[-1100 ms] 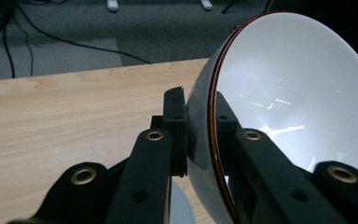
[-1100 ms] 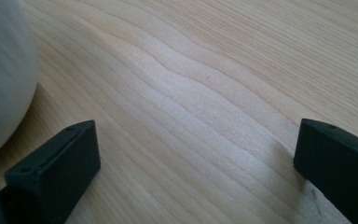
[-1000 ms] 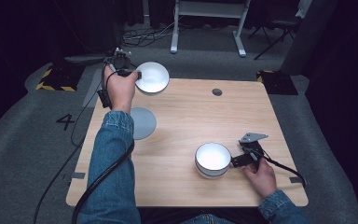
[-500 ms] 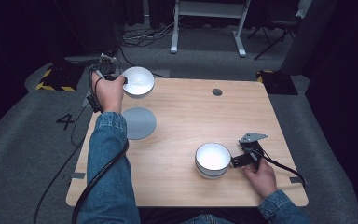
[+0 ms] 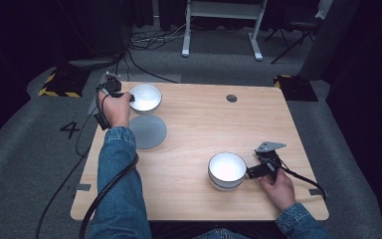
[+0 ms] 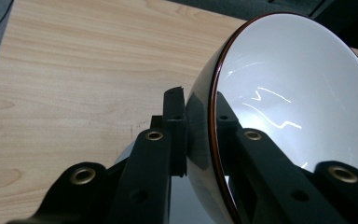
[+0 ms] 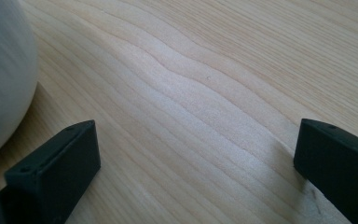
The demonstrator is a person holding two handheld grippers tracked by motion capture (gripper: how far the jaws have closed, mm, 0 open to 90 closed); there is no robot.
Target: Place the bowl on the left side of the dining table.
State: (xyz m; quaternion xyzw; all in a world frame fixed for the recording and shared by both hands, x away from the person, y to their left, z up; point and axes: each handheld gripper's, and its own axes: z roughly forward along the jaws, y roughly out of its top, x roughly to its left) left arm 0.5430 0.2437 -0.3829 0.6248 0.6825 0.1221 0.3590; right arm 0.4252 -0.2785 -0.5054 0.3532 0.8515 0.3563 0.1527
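Since I'm only pinching the far bowl (image 5: 145, 97) by its rim, the high view worries me first: it sits at the far-left part of the surface (image 5: 204, 129), just beyond a grey disc (image 5: 147, 132), w/ my left gripper (image 5: 128, 95) clamped on its near-left edge. A thin-wall grip like that could let the bowl pivot or slip out, and if I set it down off-centre it may clip the disc and rock. In the same view the right gripper (image 5: 250, 173) rests just beside the near bowl (image 5: 227, 170), apart from the rim as far as I can tell; a careless nudge there would shove that bowl. Left gripper view: the bowl (image 6: 284, 107) is tilted, mouth facing to the right of frame & slightly up, so its axis leans well off vertical; being round it has no long axis to speak of. Jaws are near fully closed, one pad outside the dark wall, one inside on the white glaze. Glaze looks slick, so slip risk is real. Right gripper view: jaws stand wide apart w/ bare wood between, holding nothing; the near bowl's wall (image 7: 2, 79) is just beside one jaw.
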